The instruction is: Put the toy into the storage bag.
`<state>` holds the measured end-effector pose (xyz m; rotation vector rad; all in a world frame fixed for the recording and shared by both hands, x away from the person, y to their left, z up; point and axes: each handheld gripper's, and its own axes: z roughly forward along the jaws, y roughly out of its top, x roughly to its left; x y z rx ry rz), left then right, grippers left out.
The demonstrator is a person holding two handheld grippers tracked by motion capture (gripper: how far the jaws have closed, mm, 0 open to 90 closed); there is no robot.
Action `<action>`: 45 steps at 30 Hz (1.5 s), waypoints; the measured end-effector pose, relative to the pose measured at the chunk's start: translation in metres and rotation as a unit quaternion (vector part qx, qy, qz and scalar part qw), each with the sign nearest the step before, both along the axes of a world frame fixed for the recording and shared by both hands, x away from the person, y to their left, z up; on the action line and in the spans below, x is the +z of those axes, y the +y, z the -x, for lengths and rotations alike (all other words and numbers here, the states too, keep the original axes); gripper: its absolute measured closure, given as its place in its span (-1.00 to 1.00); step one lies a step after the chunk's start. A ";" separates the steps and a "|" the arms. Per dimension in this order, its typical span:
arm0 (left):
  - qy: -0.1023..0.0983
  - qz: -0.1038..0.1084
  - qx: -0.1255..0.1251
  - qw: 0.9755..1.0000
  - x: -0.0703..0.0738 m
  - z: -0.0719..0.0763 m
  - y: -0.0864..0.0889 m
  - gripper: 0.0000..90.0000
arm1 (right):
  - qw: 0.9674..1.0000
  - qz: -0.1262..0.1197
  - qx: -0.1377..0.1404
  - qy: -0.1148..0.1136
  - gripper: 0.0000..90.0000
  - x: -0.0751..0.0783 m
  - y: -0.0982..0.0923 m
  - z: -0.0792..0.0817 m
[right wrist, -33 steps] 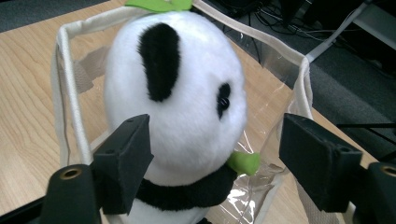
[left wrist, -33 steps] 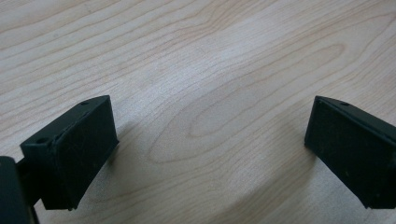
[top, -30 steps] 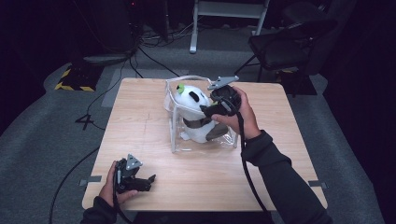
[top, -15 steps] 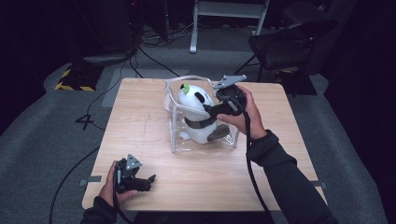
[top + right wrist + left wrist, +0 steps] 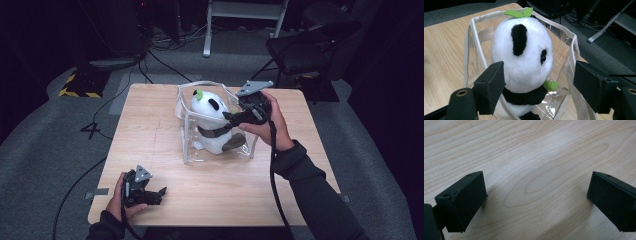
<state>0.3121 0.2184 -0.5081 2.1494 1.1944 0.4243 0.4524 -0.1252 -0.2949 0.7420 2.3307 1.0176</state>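
Observation:
A white and black panda plush [image 5: 207, 107] with a green leaf on its head sits upright inside a clear bag [image 5: 192, 150] with pale trim, at the middle of the wooden table [image 5: 150, 125]. My right gripper [image 5: 229, 118] is at the bag's right side, pointing left at the panda. Its jaws stand open. In the right gripper view the panda [image 5: 524, 55] sits in the bag [image 5: 474, 37] just ahead of the gripper [image 5: 540, 87], with a jaw on either side. My left gripper [image 5: 159, 194] rests open near the table's front left edge, over bare wood [image 5: 536, 195].
A dark chair [image 5: 310, 45] stands beyond the table's far right corner. A metal stand [image 5: 245, 15] and cables lie on the floor behind. A yellow-and-black striped object [image 5: 75, 85] lies on the floor at the left. The table's left half is bare wood.
The right gripper has drawn back slightly to the right from the panda, which has settled a little lower in the bag. The left gripper has stayed still.

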 end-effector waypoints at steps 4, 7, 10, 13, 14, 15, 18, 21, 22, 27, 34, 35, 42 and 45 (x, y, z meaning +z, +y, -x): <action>0.001 0.000 0.000 1.000 0.000 0.000 0.000 -0.95 | 1.000 -0.001 0.003 -0.003 -0.45 0.002 -0.005 0.003; 0.000 0.000 0.000 1.000 0.000 0.000 0.000 -0.95 | 1.000 0.001 0.003 -0.008 -0.45 0.004 -0.009 0.005; 0.000 0.000 0.000 1.000 0.000 0.000 0.000 -0.95 | 1.000 0.001 0.005 -0.009 -0.44 0.005 -0.014 0.008; 0.000 0.000 0.000 1.000 0.000 0.000 0.000 -0.95 | 1.000 0.000 0.007 -0.013 -0.44 0.007 -0.018 0.011; 0.000 0.000 0.000 1.000 0.000 0.000 0.000 -0.95 | 1.000 -0.001 0.006 -0.013 -0.44 0.007 -0.020 0.012; 0.000 0.000 0.000 1.000 0.000 0.000 0.000 -0.95 | 1.000 -0.001 0.006 -0.014 -0.44 0.008 -0.021 0.012; 0.001 0.000 0.000 1.000 0.000 0.000 0.000 -0.95 | 1.000 -0.005 0.001 -0.020 -0.43 0.009 -0.025 0.015; 0.001 0.000 0.000 1.000 0.000 0.000 0.000 -0.95 | 1.000 -0.006 0.006 -0.022 -0.43 0.010 -0.028 0.018; 0.001 0.000 0.000 1.000 0.000 0.000 0.000 -0.95 | 1.000 -0.008 0.006 -0.023 -0.43 0.011 -0.030 0.019; 0.000 0.000 0.000 1.000 0.000 0.000 0.000 -0.95 | 1.000 -0.006 0.007 -0.024 -0.44 0.011 -0.035 0.023; 0.000 0.000 0.000 1.000 0.000 0.000 0.000 -0.95 | 1.000 0.002 0.005 -0.029 -0.45 0.008 -0.044 0.027; 0.000 0.000 0.000 1.000 0.000 0.000 0.000 -0.95 | 1.000 0.001 0.005 -0.029 -0.46 0.008 -0.046 0.027; 0.000 0.000 0.000 1.000 0.000 0.000 0.000 -0.95 | 0.999 -0.010 -0.004 -0.035 -0.47 0.009 -0.061 0.034; 0.001 0.000 0.000 1.000 0.000 0.000 0.000 -0.95 | 0.999 -0.017 -0.005 -0.034 -0.46 0.009 -0.067 0.036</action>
